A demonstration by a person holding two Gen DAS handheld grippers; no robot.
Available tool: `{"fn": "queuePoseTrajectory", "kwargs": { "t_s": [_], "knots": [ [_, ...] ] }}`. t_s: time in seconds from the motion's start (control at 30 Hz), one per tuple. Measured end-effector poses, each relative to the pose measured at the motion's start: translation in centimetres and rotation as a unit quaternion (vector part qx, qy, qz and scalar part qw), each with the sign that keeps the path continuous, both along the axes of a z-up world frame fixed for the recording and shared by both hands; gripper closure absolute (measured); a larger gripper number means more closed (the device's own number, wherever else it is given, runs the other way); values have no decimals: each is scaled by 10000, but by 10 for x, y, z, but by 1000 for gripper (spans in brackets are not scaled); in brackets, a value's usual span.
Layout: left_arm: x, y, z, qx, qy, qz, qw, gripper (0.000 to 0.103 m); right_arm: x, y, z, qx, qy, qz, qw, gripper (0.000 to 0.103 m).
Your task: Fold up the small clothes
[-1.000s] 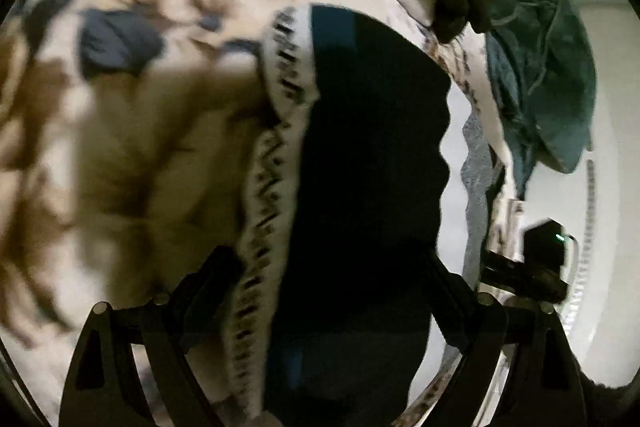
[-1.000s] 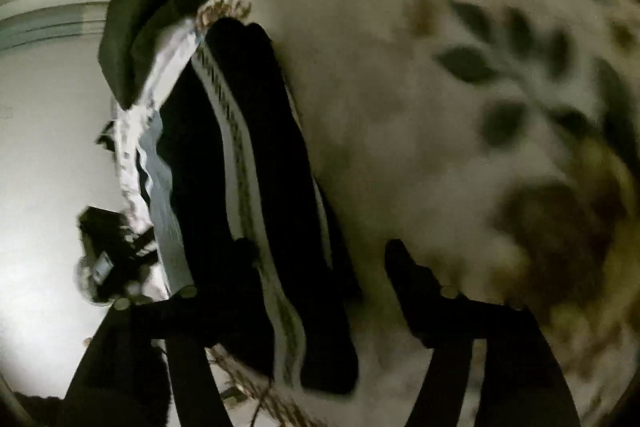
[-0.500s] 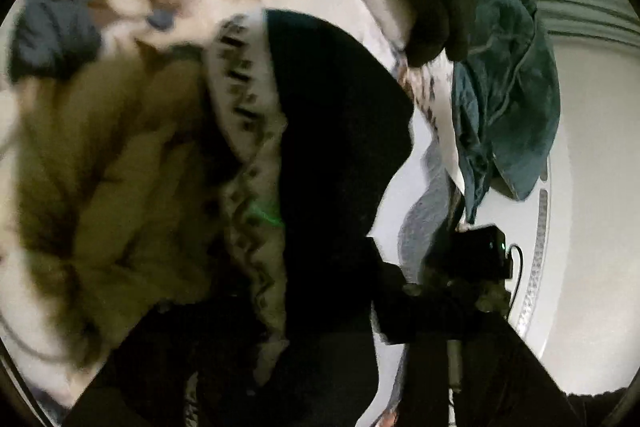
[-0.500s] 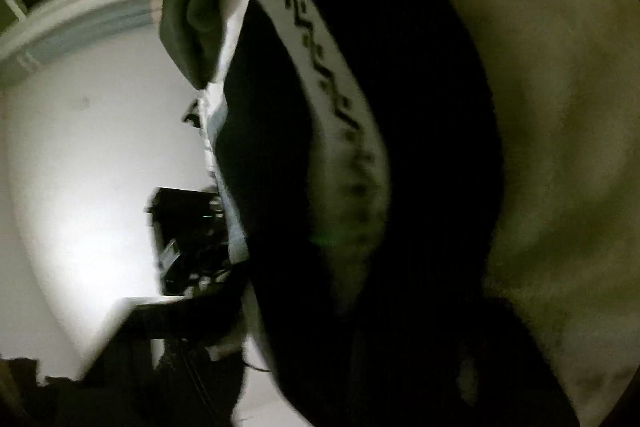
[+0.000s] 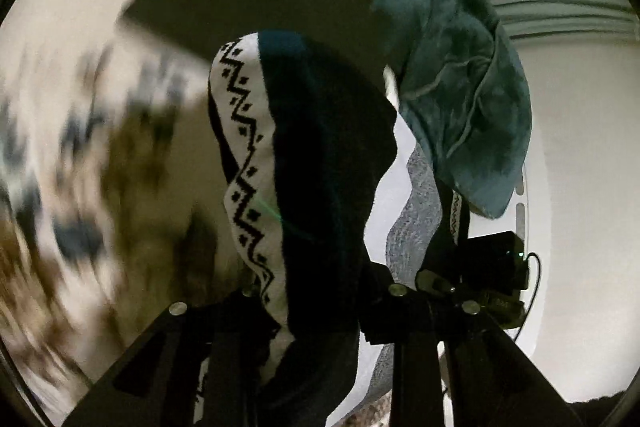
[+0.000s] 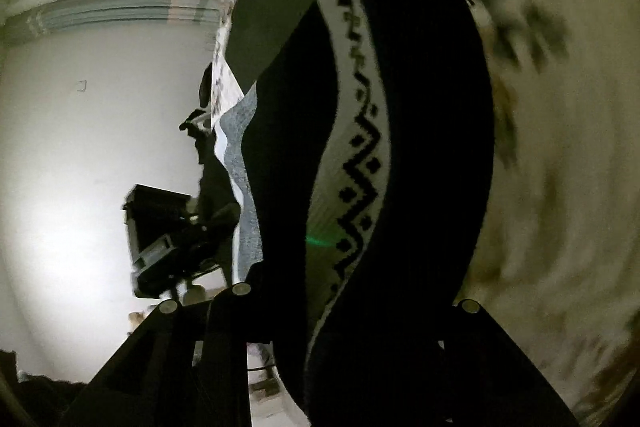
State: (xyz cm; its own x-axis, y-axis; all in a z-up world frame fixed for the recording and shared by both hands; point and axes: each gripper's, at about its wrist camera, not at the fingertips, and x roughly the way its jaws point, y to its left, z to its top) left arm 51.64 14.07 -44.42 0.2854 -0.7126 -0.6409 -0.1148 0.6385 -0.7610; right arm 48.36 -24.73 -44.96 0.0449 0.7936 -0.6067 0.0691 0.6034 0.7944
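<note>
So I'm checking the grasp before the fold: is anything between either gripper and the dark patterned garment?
Nothing visible. The dark patterned garment runs straight down between the fingers of the left gripper and of the right gripper.

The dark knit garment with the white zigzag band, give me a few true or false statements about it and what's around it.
1. Both tongs grip the knit garment. True: left tongs and right tongs are each shut on it.
2. Its white band carries a black zigzag. True.
3. The cloth behind it is red. False: it is teal.
4. The garment lies flat on the bedspread. False: it hangs lifted.
5. The bedspread is plain. False: it has a leafy print.
</note>
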Motion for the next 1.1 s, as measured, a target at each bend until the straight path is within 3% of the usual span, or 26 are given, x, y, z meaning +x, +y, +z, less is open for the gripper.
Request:
{"fn": "queuePoseTrajectory", "kwargs": {
  "t_s": [0.2,0.37,0.5,0.63,0.7,0.73,0.8,0.83,0.87,0.9,0.97,1.07,1.1],
  "knots": [
    [125,23,42,425,-440,130,9980,80,115,36,32,35,-419,-297,9987,72],
    [214,39,37,903,-564,145,9942,80,211,65,24,16,-537,-521,9972,72],
    [247,45,10,1298,-281,-17,9911,79,255,87,3,-293,-436,-446,9976,72],
    [252,55,2,1233,-236,-72,9921,74,267,90,-11,-466,-361,-314,9978,69],
    [252,57,4,1346,-159,-44,9908,67,265,97,-10,-703,-389,-206,9965,58],
    [249,58,10,1612,-228,29,9867,62,267,99,-4,-929,-422,-176,9946,46],
    [239,54,23,2195,-410,162,9746,47,256,107,10,-1678,-686,-160,9833,35],
    [234,51,29,2507,-440,214,9668,26,252,113,15,-2048,-789,-156,9755,25],
    [228,47,34,2957,-482,287,9536,10,247,108,26,-2644,-962,-199,9594,20],
    [221,43,39,3186,-558,350,9456,7,244,100,36,-3004,-1081,-207,9474,19],
    [207,32,44,3578,-658,429,9305,6,231,101,46,-3637,-1265,-210,9227,1],
    [190,19,44,3835,-578,467,9206,2,204,114,72,-4294,-1518,-126,8902,0],
    [182,12,45,3841,-508,477,9207,2,193,112,78,-4485,-1603,-136,8792,0]
  ]
}}
